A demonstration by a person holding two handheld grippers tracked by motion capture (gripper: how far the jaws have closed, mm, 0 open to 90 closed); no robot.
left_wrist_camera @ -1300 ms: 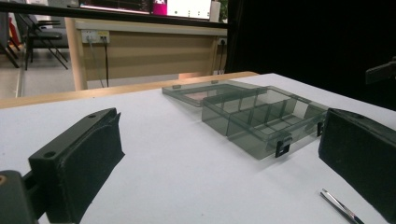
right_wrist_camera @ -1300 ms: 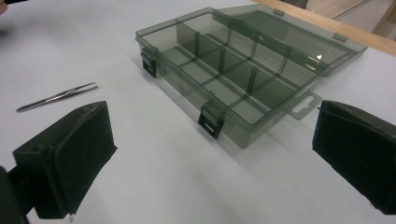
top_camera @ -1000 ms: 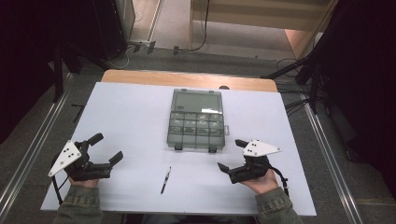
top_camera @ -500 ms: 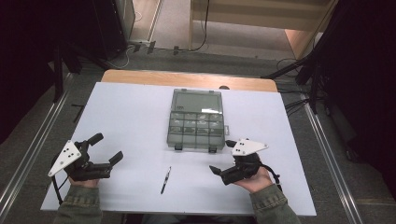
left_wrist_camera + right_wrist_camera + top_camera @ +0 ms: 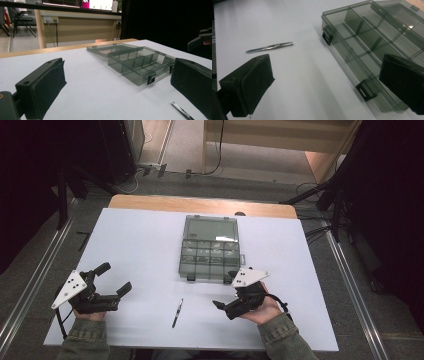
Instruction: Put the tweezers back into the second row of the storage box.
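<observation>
On the white table [image 5: 140, 235] sits a see-through grey box [image 5: 209, 249] with its lid open, and no words can be read on it. Near it lie shiny tweezers [image 5: 177, 313], between the left gripper [image 5: 114, 279] and the right gripper [image 5: 225, 291]. Both grippers have their jaws wide apart and hold nothing.

Slim metal tweezers [image 5: 177, 313] lie flat near the open compartment box [image 5: 209, 249]

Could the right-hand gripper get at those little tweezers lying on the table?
Probably yes. The right gripper has open jaws turned toward the tweezers, which lie flat on bare white table. Nothing lies between them; the open compartment box sits farther back.
</observation>
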